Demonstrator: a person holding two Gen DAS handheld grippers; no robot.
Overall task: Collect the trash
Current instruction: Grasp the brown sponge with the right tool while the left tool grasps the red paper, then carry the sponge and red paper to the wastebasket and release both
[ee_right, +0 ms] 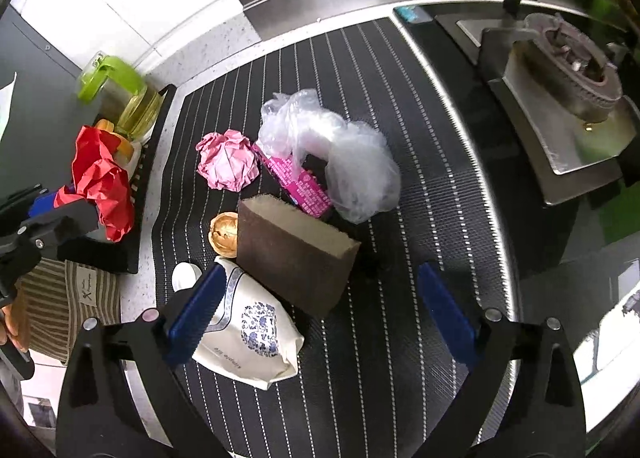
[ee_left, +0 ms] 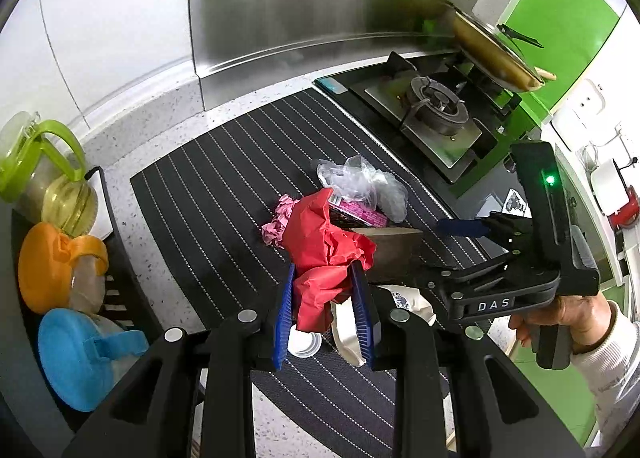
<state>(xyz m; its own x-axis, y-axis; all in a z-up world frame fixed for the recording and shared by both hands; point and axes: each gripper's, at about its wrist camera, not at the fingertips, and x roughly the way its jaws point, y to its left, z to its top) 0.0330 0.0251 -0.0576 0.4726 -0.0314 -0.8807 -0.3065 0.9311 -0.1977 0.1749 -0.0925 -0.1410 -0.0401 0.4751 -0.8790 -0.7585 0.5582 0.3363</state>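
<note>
— Blue pads of the left tool sit nearest, pressed together on the crumpled red paper, held up over the striped mat on the counter.

— And the right tool?

— Spread wide, nothing pinched, above the brown sponge block and the white printed pouch. The rest of the heap lies beyond: a pink paper ball, a clear plastic bag, a magenta box.

— How will they handle?

— Likely all light. Paper and bag crush easily, so pinch a fold; the bag looks slippery. The sponge should give; take it across its narrow sides.

— Anything unclear?

— The box is half under the bag, the round golden thing is hard to identify, and the small white cap is partly hidden.
</note>
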